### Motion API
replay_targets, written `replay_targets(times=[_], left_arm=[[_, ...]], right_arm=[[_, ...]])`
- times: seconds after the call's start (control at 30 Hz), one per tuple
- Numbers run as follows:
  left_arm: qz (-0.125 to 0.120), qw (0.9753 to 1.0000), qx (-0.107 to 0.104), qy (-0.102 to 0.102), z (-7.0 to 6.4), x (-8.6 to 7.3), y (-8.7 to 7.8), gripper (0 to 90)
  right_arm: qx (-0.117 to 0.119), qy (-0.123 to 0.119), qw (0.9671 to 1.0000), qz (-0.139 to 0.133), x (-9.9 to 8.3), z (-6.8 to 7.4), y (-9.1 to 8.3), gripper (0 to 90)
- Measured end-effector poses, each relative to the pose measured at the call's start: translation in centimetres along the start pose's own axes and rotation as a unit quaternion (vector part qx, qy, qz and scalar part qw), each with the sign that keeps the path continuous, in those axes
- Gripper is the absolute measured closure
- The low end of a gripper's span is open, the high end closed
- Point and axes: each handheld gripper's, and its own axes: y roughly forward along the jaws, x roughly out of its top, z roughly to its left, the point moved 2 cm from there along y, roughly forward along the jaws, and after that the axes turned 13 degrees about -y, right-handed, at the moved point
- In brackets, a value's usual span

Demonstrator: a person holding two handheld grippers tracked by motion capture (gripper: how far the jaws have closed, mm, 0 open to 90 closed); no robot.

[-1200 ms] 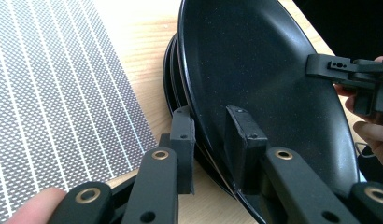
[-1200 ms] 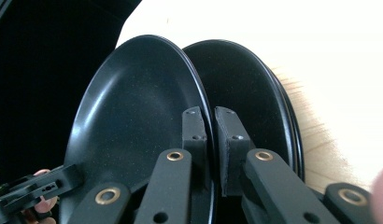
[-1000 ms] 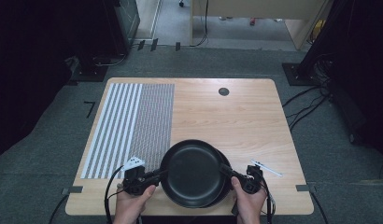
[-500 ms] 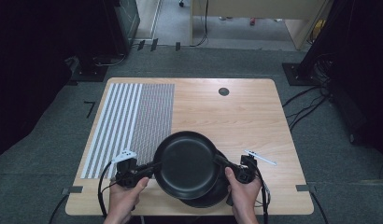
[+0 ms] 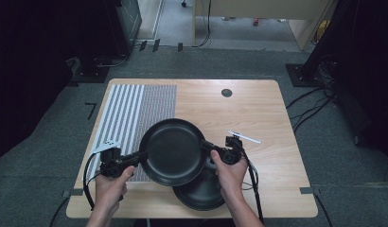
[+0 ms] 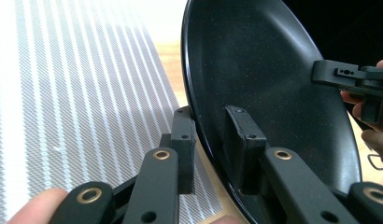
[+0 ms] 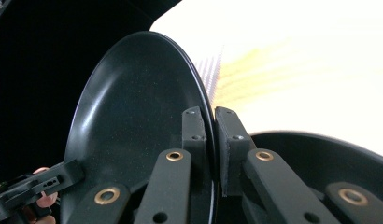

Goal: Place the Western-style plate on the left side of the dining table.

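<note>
I am holding the upper black plate (image 5: 173,151) above the lower black plate (image 5: 201,191), its open face pointing up. Left tongs (image 5: 135,158) and right tongs (image 5: 207,147) are clamping opposite rims, leftward of the plastic strip (image 5: 244,137).

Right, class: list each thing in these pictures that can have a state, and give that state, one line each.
Upper black plate: lifted, gripped at opposite rims.
Lower black plate: lying on the table.
Left gripper: shut on the upper plate's rim.
Right gripper: shut on the upper plate's rim.
Striped mat: flat.
</note>
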Motion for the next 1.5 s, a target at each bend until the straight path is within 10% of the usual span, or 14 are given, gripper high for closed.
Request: replay_targets(times=[0.87, 1.5], left_arm=[[-0.042, 0.9953, 0.047, -0.074, 7.7, 5.5, 1.2, 75.4], [-0.081, 0.983, 0.068, -0.15, 14.7, 8.0, 2.7, 78.1]], right_arm=[[0.008, 0.008, 0.9989, 0.046, 4.1, 1.3, 11.7, 83.9], [-0.006, 0.013, 0.9962, 0.086, 5.0, 1.7, 20.8, 83.0]])
